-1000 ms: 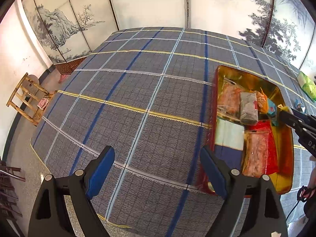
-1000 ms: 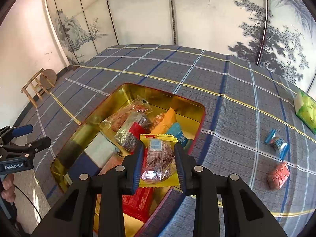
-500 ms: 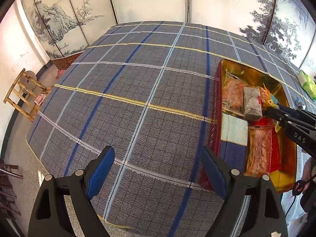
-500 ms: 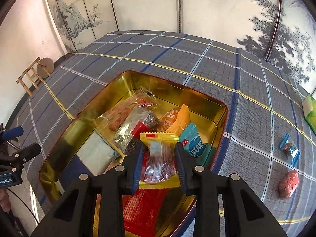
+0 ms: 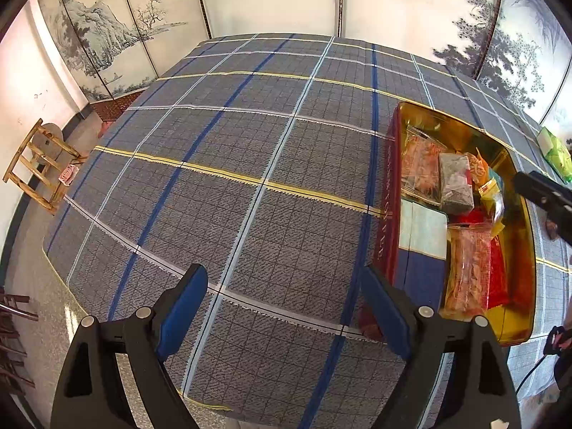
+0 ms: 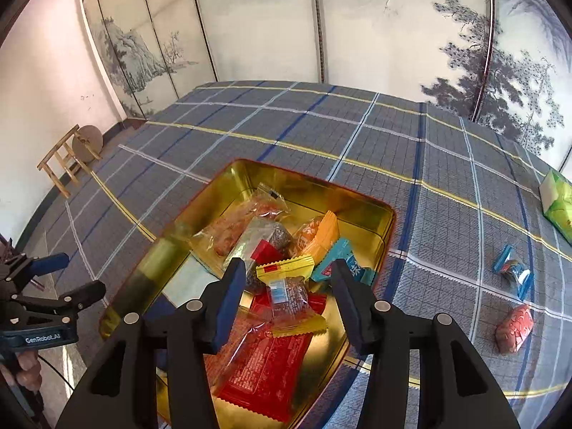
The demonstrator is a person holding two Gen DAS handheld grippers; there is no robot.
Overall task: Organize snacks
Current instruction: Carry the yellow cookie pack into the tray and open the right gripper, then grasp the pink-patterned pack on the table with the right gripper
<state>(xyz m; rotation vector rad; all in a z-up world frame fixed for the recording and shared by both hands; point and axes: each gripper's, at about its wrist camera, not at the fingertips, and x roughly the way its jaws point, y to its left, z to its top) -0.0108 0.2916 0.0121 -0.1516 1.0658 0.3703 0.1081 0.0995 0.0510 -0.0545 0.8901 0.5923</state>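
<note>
A gold tin (image 6: 361,202) with a red outside holds several wrapped snacks. My right gripper (image 6: 286,287) is open above it. A yellow-edged clear snack packet (image 6: 291,298) lies between its fingers, on a red packet (image 6: 266,364) in the tin. A blue candy (image 6: 513,271) and a pink-red candy (image 6: 514,327) lie on the cloth to the tin's right. My left gripper (image 5: 282,309) is open and empty over the checked cloth, left of the tin (image 5: 388,193). It also shows at the left edge of the right wrist view (image 6: 68,279).
A green packet (image 6: 557,202) lies at the table's far right. The table (image 5: 232,164) has a grey checked cloth. A wooden stool (image 5: 39,168) stands on the floor to the left. Painted screens stand behind the table.
My right gripper has opened and let go of the yellow-edged packet, which now lies in the tin. The left gripper has shifted only slightly.
</note>
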